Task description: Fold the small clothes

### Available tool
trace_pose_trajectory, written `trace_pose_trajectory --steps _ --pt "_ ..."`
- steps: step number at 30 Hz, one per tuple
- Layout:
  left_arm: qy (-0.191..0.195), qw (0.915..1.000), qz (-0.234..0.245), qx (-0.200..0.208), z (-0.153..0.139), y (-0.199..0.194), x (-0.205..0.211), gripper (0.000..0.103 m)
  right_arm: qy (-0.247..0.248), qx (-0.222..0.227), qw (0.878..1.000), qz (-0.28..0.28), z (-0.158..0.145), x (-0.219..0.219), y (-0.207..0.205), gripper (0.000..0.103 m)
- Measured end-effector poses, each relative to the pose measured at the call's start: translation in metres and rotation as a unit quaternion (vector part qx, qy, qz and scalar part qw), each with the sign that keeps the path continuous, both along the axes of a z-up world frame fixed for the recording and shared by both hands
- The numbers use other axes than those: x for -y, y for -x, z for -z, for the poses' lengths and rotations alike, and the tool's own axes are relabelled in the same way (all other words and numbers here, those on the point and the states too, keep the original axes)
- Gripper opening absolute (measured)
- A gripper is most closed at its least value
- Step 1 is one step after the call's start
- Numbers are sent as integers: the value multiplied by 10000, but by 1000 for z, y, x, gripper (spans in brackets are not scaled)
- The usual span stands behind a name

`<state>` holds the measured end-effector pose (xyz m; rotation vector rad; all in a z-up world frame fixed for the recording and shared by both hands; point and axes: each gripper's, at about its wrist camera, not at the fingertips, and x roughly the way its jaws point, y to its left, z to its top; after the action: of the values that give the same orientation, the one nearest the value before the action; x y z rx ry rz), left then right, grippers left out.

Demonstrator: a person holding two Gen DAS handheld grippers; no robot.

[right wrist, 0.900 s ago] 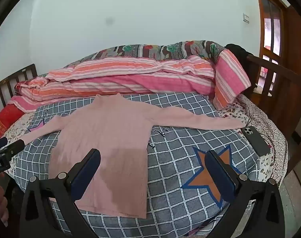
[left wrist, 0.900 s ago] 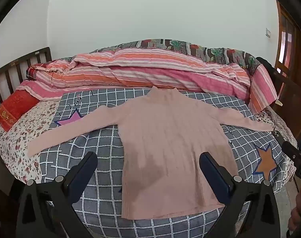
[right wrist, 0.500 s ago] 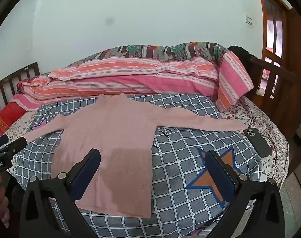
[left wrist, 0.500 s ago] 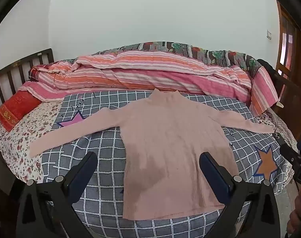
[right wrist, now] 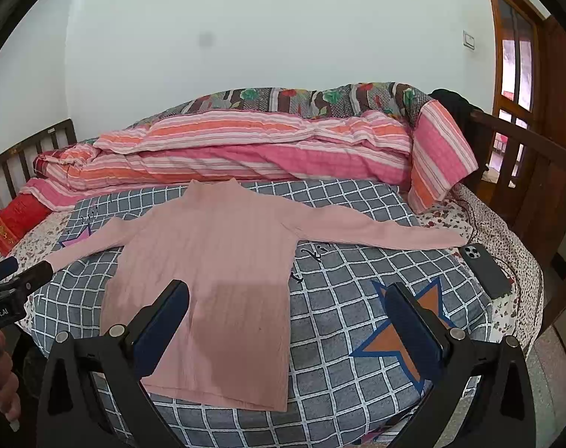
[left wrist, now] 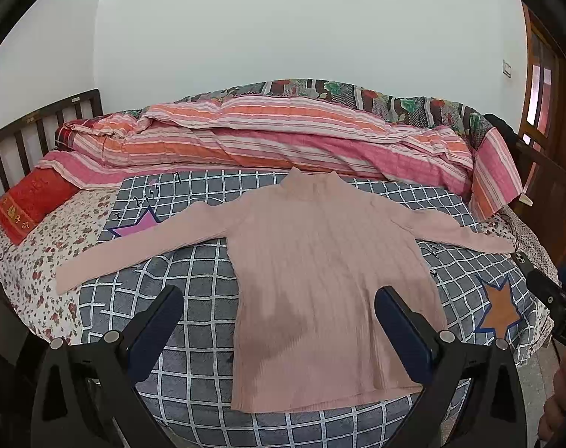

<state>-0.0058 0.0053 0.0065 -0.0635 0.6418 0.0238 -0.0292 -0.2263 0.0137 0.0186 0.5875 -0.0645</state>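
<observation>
A pink sweater [left wrist: 320, 283] lies flat, sleeves spread, on a checked blanket [left wrist: 193, 272]. Both the left gripper [left wrist: 279, 321] and the right gripper [right wrist: 286, 317] hover released, holding nothing.

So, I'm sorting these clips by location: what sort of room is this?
A bedroom, most likely in a home. The pink sweater lies spread on a bed with a checked blanket, a rolled striped quilt behind it and a wooden headboard at the side.

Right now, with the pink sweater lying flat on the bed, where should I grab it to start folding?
Probably the sleeve cuffs. The sweater lies flat, sleeves spread. Bring the open left gripper to the left cuff from the bed's near edge, and the open right gripper to the right cuff.
</observation>
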Motion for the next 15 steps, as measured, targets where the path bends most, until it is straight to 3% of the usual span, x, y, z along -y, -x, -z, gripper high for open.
trace_pose_trajectory --steps 15 --pt "23 10000 -26 2 0 0 -1 103 -30 -13 10000 -15 -1 -2 -1 103"
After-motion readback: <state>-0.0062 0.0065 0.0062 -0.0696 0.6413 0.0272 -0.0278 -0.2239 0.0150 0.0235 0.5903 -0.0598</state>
